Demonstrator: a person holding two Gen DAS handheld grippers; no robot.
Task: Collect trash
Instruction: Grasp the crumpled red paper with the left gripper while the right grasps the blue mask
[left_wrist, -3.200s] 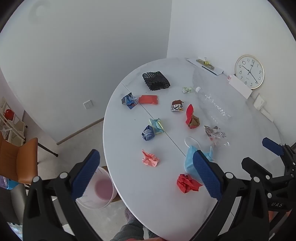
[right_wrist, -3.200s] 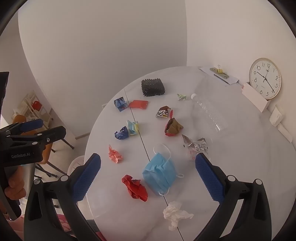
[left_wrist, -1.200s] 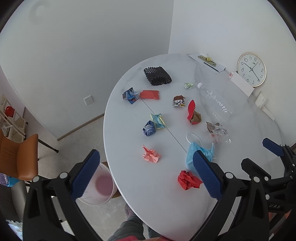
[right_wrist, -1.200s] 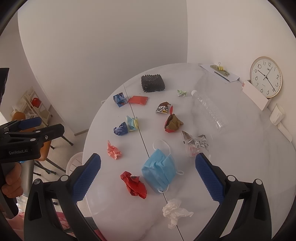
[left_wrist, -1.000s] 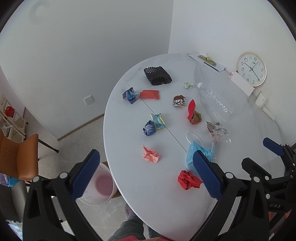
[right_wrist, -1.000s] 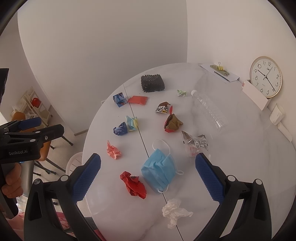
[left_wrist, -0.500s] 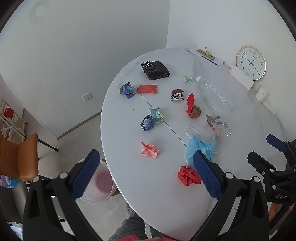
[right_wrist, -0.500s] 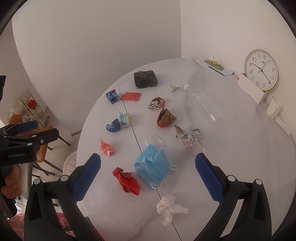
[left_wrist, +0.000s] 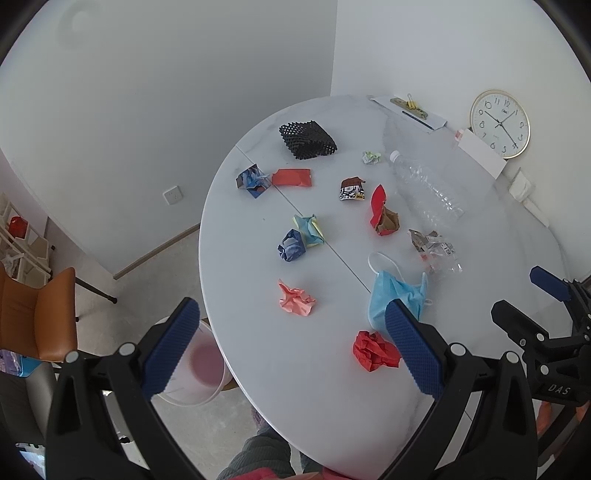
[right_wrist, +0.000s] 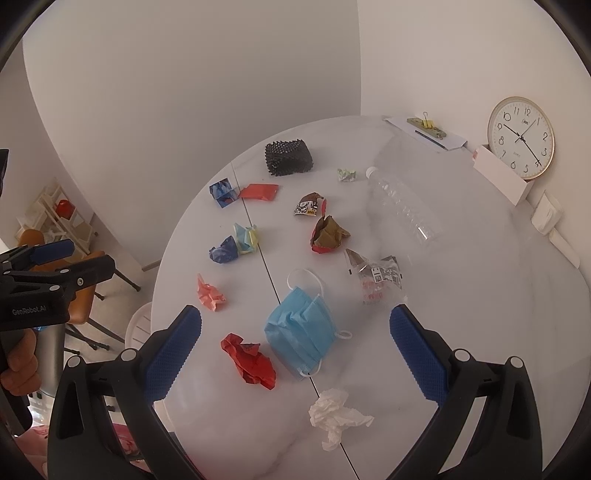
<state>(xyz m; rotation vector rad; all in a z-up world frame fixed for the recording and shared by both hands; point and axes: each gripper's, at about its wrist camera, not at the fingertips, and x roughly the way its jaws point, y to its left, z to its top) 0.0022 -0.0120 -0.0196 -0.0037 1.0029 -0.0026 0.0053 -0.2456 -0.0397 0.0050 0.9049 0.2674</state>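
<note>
Table (right_wrist: 461, 295): round, white, trash strewn over it. Bin (left_wrist: 195, 373): white, on the floor off the table's 8 o'clock edge. My left gripper (left_wrist: 291, 350) and right gripper (right_wrist: 295, 350): both spread wide, holding nothing, above the near rim. Bottle (right_wrist: 402, 206): clear, lying at 1 o'clock. Black mesh (right_wrist: 288, 157): 12 o'clock. Mask (right_wrist: 301, 332): blue, near centre, between my right fingers. Red wad (right_wrist: 249, 360): just beside the mask, at its 8 o'clock. Tissue (right_wrist: 338, 411): white, at 6 o'clock. Pink wad (right_wrist: 209, 293): 9 o'clock.
</note>
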